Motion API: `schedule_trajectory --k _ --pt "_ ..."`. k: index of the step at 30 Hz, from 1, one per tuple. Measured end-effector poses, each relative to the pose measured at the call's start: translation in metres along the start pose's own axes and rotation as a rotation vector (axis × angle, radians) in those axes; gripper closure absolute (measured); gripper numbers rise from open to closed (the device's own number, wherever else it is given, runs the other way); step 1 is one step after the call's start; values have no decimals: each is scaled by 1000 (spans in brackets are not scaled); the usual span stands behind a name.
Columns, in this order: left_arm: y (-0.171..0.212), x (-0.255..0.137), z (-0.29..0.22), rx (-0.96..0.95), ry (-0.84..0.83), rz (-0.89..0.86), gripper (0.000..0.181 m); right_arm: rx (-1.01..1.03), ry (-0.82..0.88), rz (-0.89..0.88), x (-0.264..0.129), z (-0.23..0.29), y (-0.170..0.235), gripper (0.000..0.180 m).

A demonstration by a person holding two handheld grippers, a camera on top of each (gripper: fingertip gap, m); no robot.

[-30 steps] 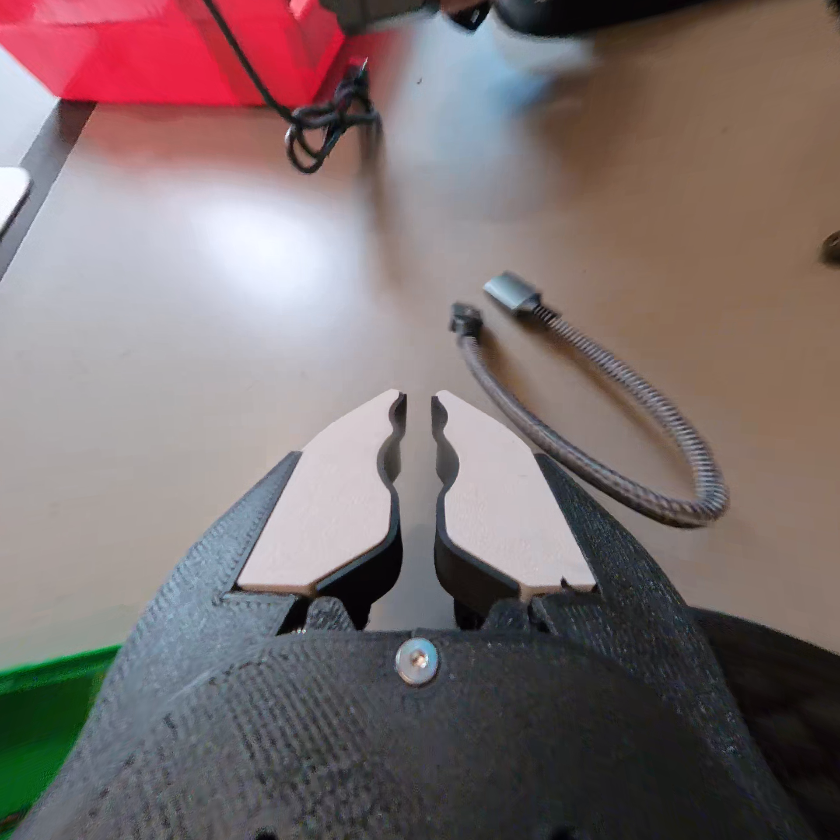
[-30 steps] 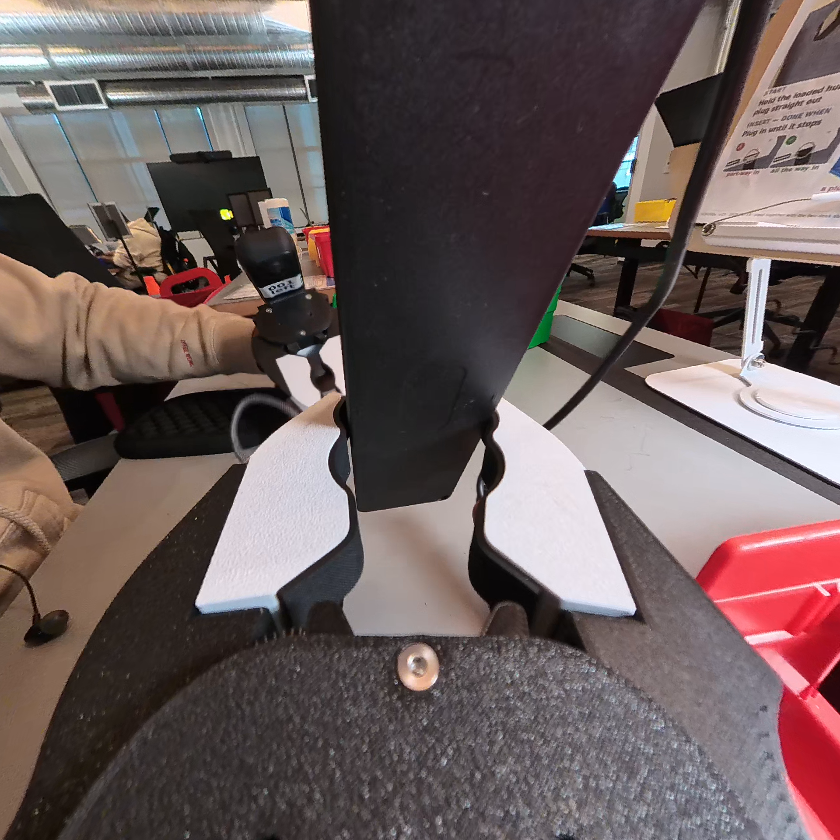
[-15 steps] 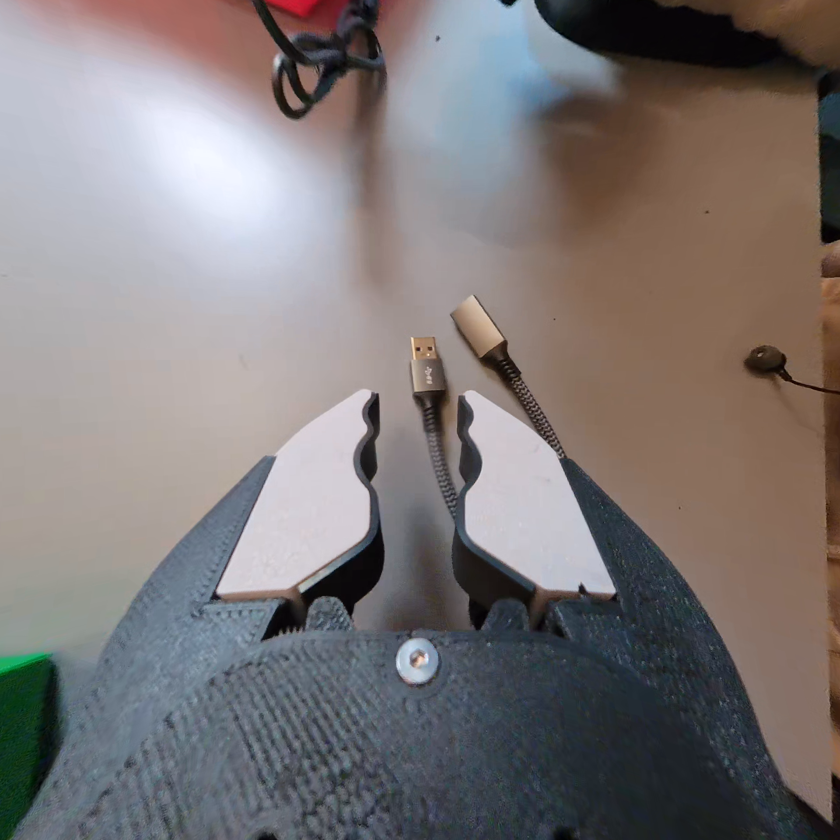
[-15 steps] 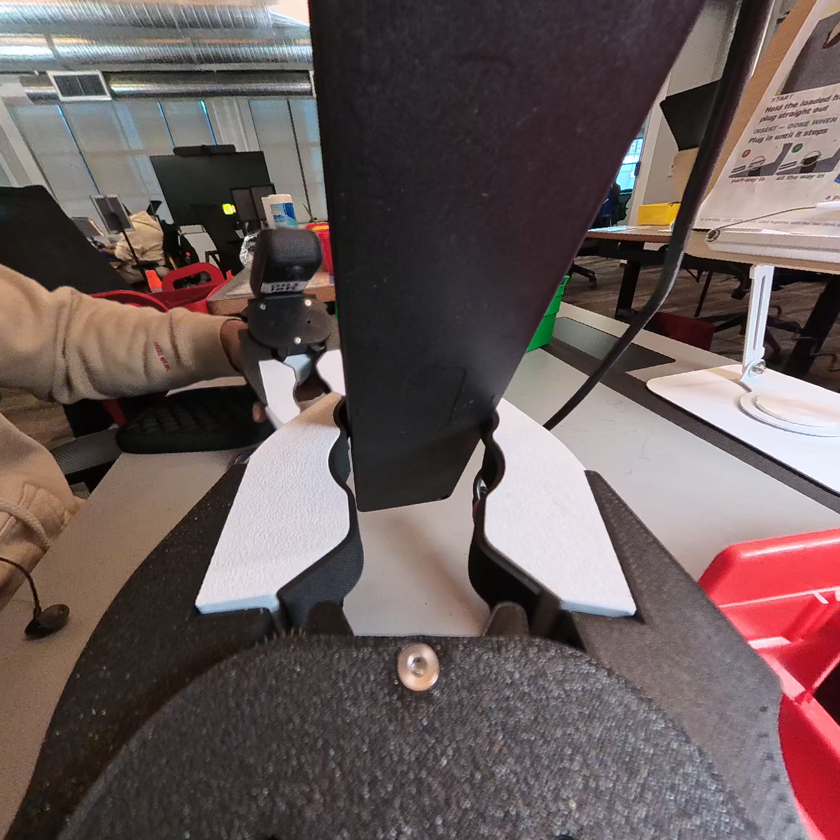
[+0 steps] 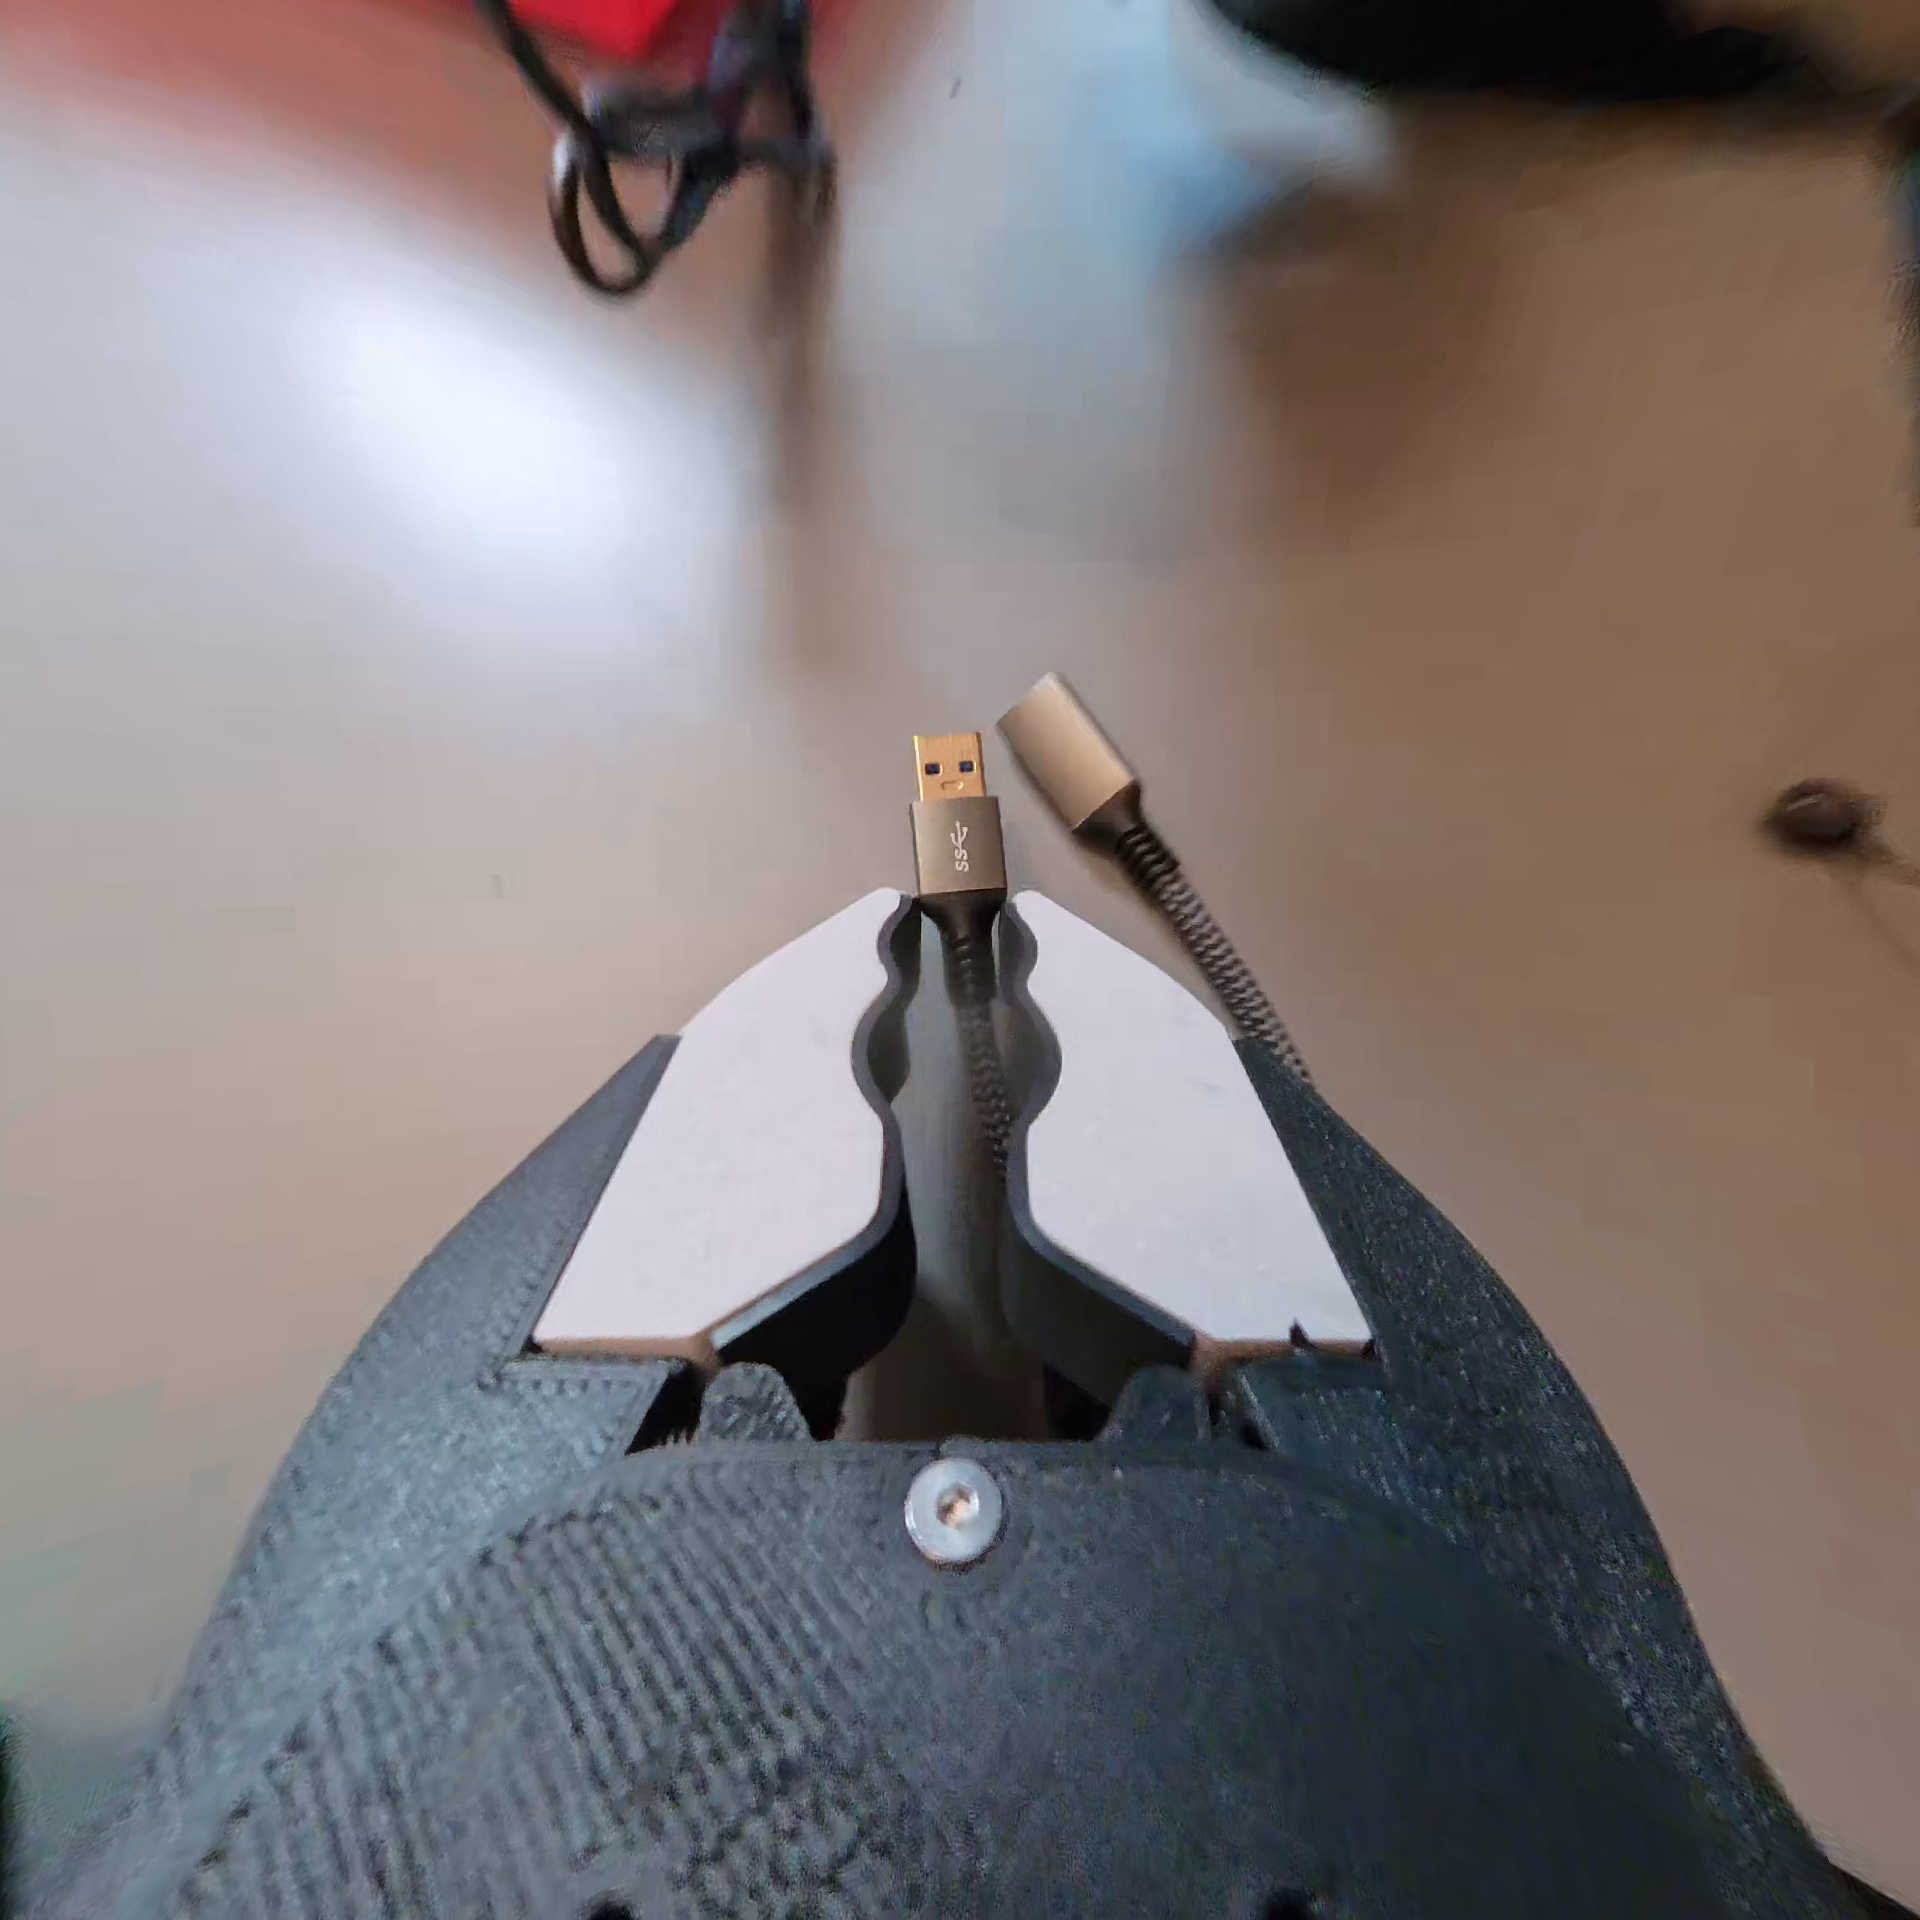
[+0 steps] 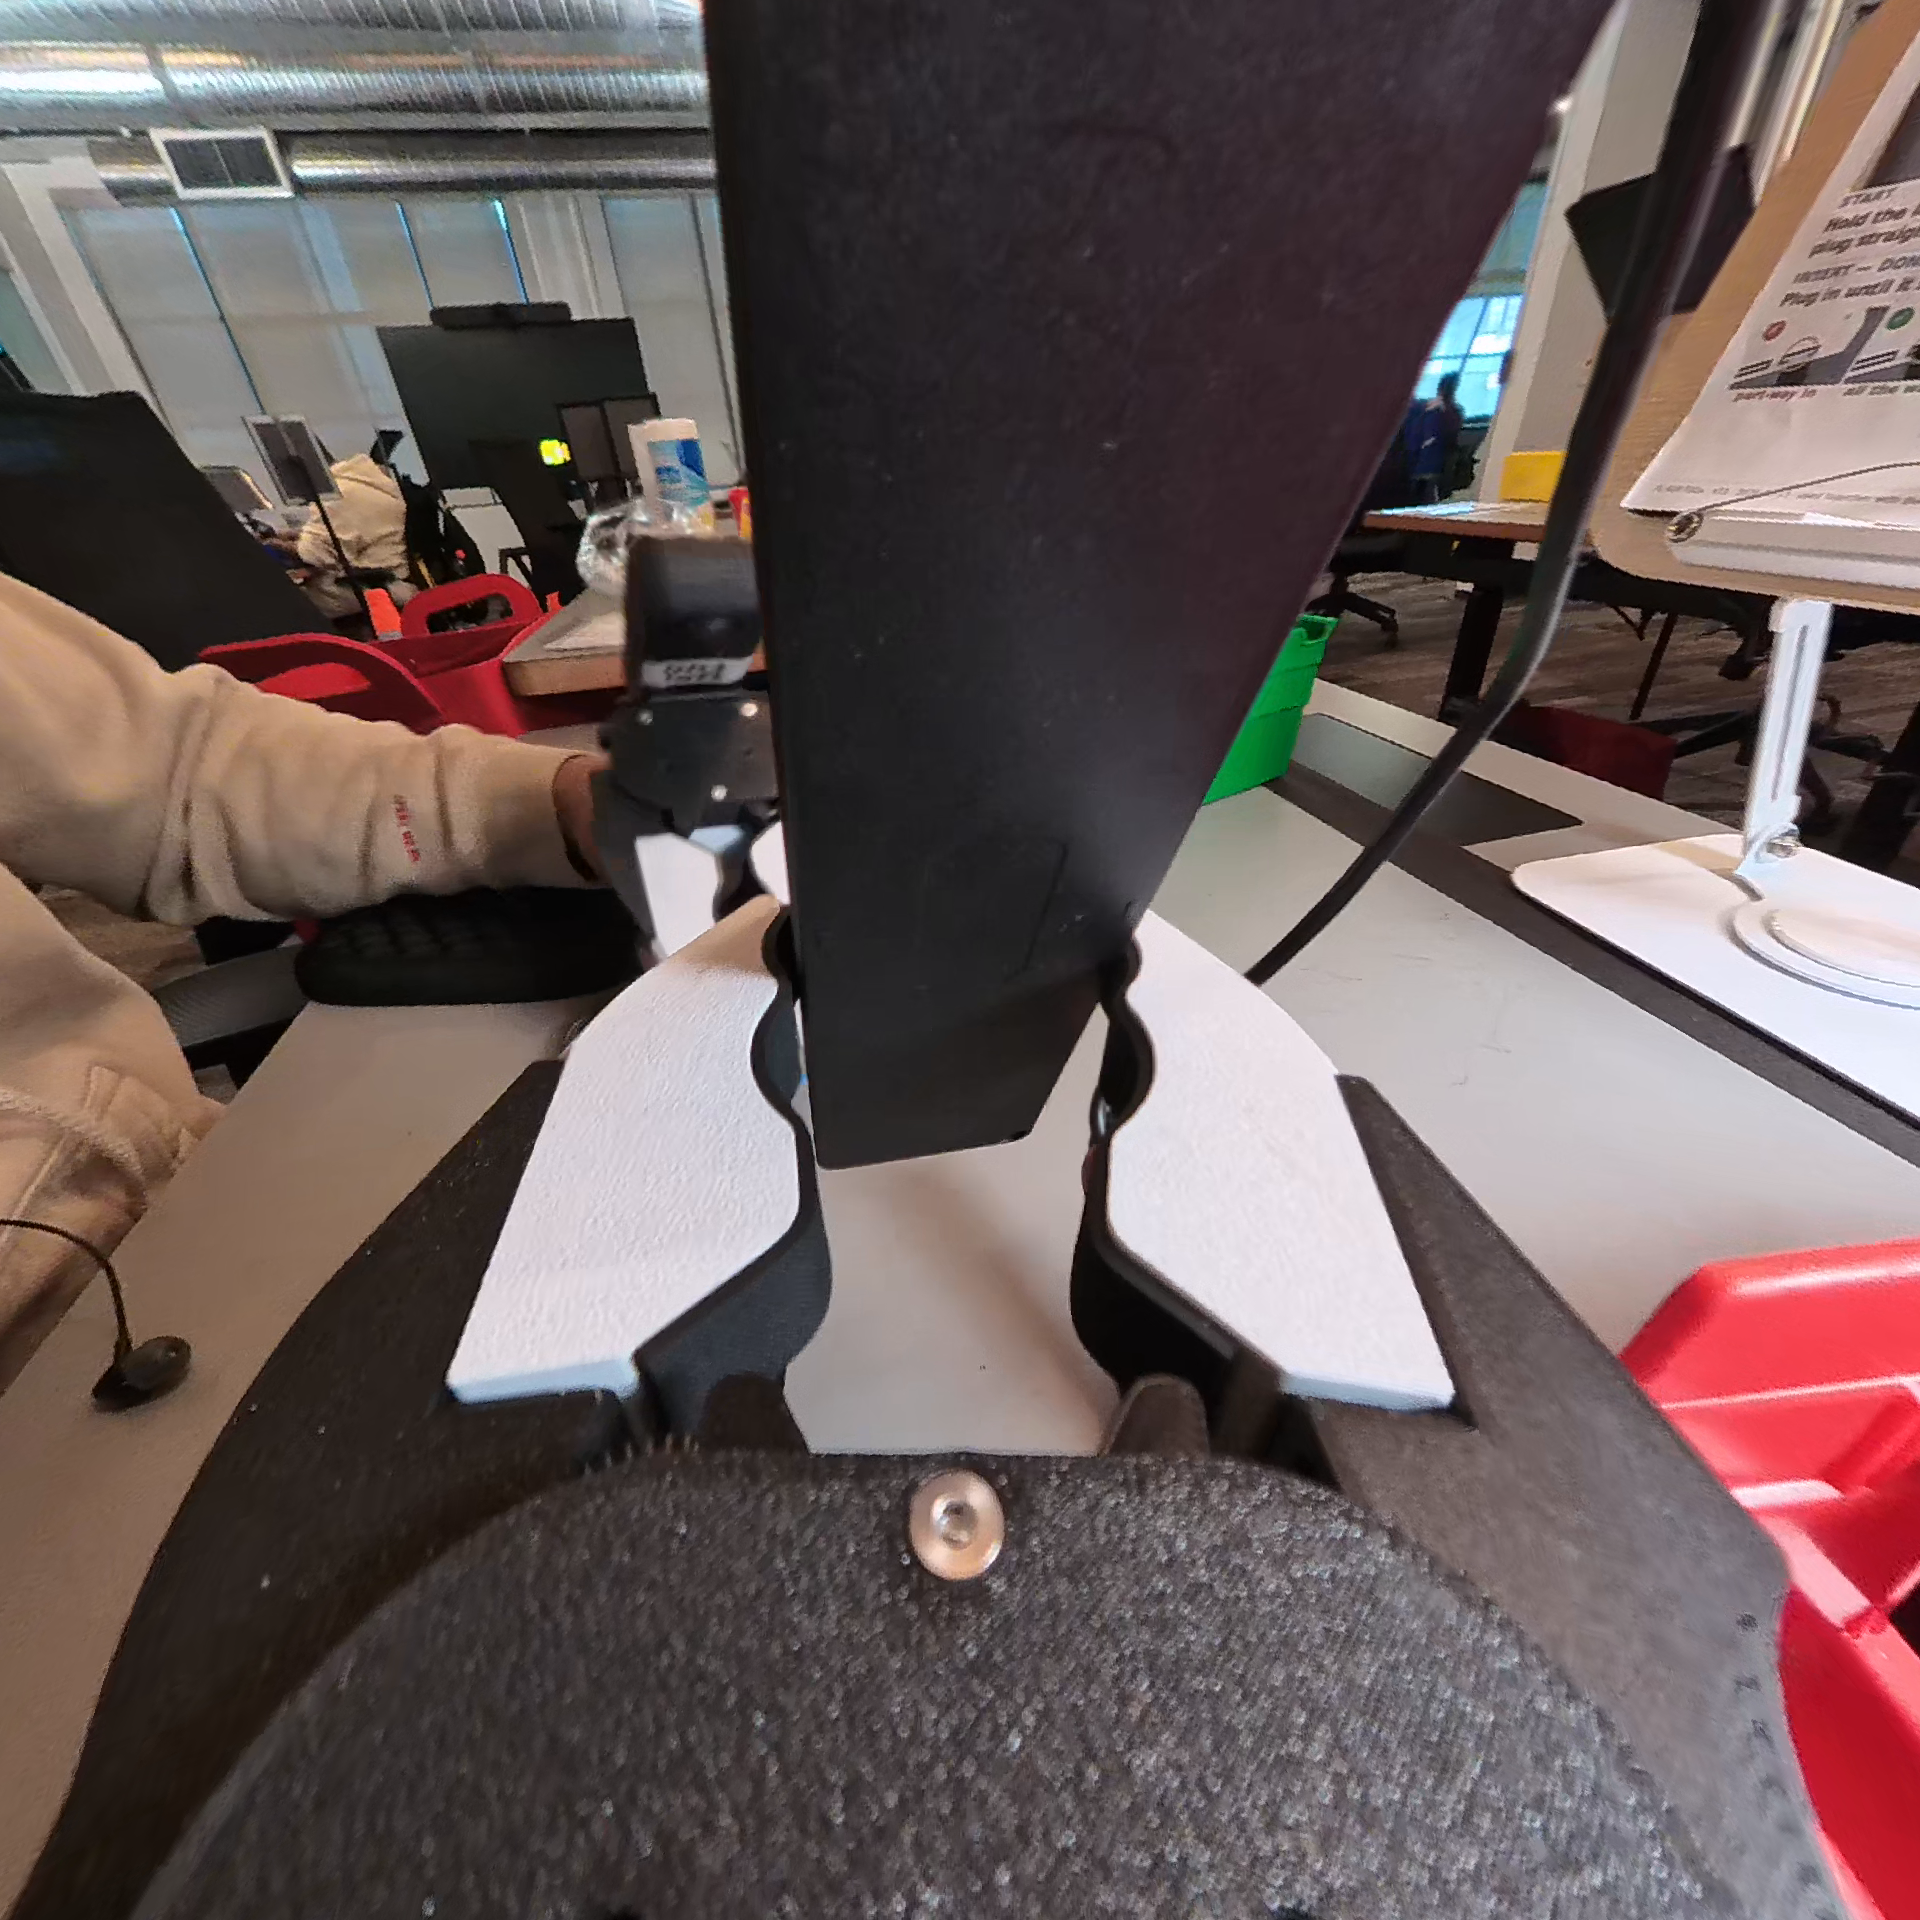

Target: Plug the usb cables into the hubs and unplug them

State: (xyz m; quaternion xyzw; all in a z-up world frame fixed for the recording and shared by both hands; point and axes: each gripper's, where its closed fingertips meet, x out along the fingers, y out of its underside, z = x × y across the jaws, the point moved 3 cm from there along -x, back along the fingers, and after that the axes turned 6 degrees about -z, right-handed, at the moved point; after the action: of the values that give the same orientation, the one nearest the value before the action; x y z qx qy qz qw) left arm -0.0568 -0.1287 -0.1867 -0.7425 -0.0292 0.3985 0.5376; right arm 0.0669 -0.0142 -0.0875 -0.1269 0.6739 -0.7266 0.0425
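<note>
- Closing in on the cable (image 5: 982, 1049), the left gripper (image 5: 961, 914) has narrowed its jaws since half a second ago; they now pinch the braided cord just behind the plug (image 5: 954, 821).
- Blur across the worktop (image 5: 312, 727) suggests the plug is lifting off it, gold tip pointing straight ahead.
- The cable's other end, a grey socket (image 5: 1065, 764), lies just beside the plug, to its right.
- Over on the right, no change: the right gripper (image 6: 951, 971) holds the black hub (image 6: 1039, 520) upright, jaws clamped on its lower sides, as a second ago.
- From that view the left gripper shows low behind the hub, at the worktop.
- Meaning: pickup looks done, so the likely next job is carrying the plug to a hub port.
- Which port is free, I cannot tell; none shows here.
</note>
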Motion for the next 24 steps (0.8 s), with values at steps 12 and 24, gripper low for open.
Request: schedule_trajectory --k 12,24 --pt "-83 -11 -21 -44 387 -268 166 -12 -176 75 5 26 8 124" --pt "-126 14 -8 23 325 82 166 7 -193 155 5 25 21 124"
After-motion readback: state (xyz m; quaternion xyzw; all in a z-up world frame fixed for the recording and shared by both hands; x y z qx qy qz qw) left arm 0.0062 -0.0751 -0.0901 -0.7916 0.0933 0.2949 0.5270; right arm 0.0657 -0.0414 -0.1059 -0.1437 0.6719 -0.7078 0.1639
